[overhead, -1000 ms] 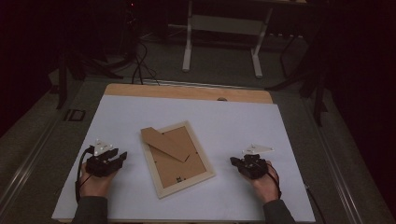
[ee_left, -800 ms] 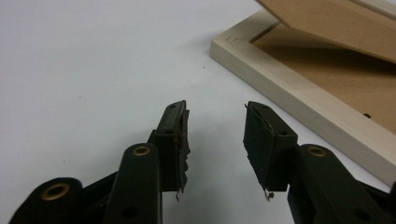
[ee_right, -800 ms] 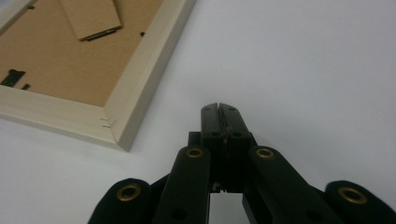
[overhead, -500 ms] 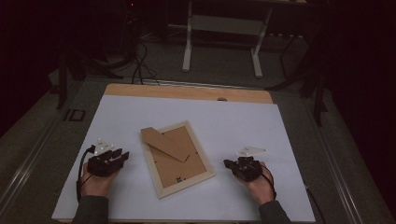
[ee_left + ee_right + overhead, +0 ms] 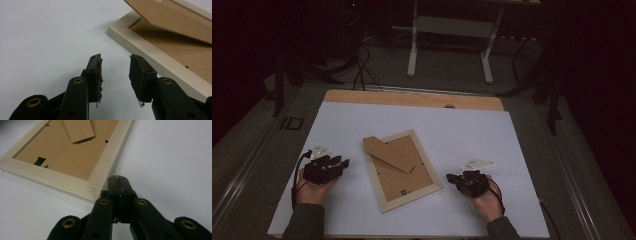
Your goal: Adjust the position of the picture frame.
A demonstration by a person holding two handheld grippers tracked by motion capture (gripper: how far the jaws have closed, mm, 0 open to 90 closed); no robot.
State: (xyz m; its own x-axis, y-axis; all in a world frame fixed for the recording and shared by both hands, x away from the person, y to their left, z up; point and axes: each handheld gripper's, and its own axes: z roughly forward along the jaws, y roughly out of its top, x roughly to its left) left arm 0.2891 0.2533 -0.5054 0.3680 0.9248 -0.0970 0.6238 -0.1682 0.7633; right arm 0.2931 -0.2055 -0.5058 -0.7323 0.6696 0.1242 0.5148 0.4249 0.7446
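Note:
A pale wooden picture frame (image 5: 384,197) lies face down mid-table, its brown backing up and its cardboard stand (image 5: 389,154) partly raised. My left gripper (image 5: 343,163) rests on the white sheet to the frame's left. In the left gripper view the left gripper (image 5: 115,67) is open, its jaws have just been opening, and nothing is between them; the frame's rim (image 5: 150,53) lies just ahead to the right. My right gripper (image 5: 451,176) sits to the frame's right. In the right gripper view the right gripper (image 5: 120,180) is shut on nothing, its tip beside the frame's near corner (image 5: 91,190).
A white sheet (image 5: 512,145) covers the table, with a bare wooden strip (image 5: 412,98) along the far edge. Beyond it are a dark floor, cables (image 5: 362,70) and a white table stand (image 5: 449,30). A person's hands hold both grippers near the front edge.
The right gripper has edged slightly left toward the frame's corner. The left hand stays in place and the frame has not moved.

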